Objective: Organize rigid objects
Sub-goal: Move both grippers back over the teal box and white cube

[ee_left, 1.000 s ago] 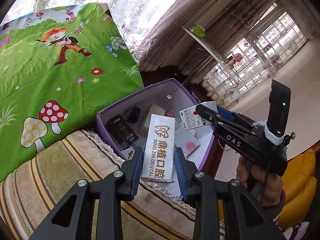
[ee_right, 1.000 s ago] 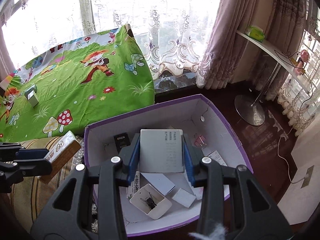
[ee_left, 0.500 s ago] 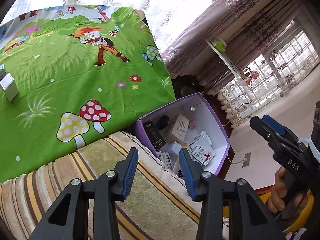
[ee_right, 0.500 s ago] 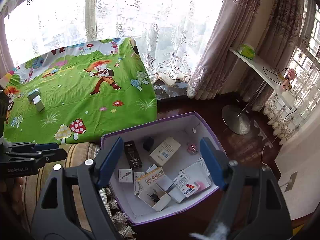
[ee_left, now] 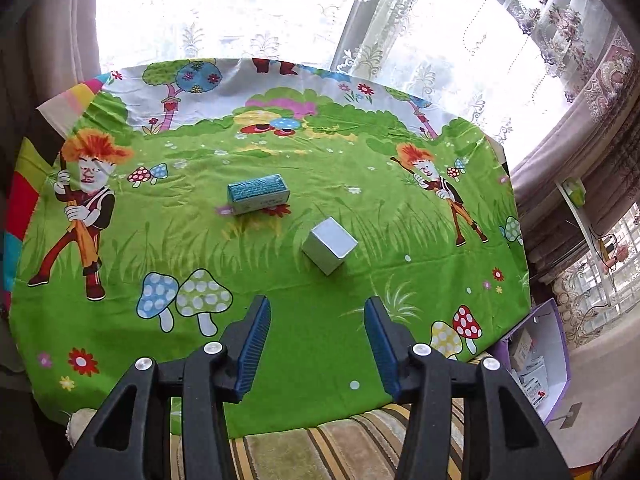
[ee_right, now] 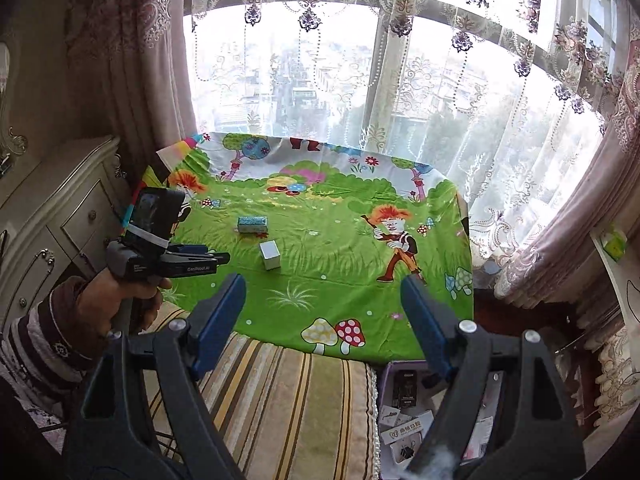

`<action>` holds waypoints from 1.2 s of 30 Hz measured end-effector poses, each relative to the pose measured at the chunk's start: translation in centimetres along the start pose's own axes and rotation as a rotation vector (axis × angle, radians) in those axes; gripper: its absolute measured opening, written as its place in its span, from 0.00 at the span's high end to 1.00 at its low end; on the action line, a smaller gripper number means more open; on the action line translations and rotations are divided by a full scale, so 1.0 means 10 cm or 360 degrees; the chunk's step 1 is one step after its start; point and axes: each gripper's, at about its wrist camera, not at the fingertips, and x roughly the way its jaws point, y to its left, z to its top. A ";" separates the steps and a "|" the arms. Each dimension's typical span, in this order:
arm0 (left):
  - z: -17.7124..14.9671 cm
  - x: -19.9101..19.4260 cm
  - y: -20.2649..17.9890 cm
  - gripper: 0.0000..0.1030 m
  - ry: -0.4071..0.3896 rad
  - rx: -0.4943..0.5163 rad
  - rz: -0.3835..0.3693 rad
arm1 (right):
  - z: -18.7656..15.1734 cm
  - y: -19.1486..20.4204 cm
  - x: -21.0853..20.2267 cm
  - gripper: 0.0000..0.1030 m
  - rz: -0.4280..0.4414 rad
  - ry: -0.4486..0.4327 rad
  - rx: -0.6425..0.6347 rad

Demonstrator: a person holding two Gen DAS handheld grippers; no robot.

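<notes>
Above green cloth (ee_left: 320, 320), left tool (ee_left: 316, 340) level, jaws apart.

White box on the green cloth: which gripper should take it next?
Left. The left gripper is open and aimed at the white box; the right gripper hangs farther back.

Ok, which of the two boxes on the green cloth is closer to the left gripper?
The plain silver-white box; the blue patterned box lies farther back and left.
</notes>
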 end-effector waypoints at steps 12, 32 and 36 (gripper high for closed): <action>0.13 0.28 0.54 0.51 0.0035 -0.0153 0.0028 | 0.30 0.35 0.41 0.20 0.0055 -0.0031 -0.0143; 0.26 0.49 0.67 0.51 0.0062 -0.0176 -0.0002 | 0.41 0.46 0.77 0.20 0.0199 0.0048 -0.0163; 0.39 0.56 0.64 0.51 0.0050 -0.0177 0.0001 | 0.40 0.39 0.85 0.20 0.0174 0.0063 -0.0128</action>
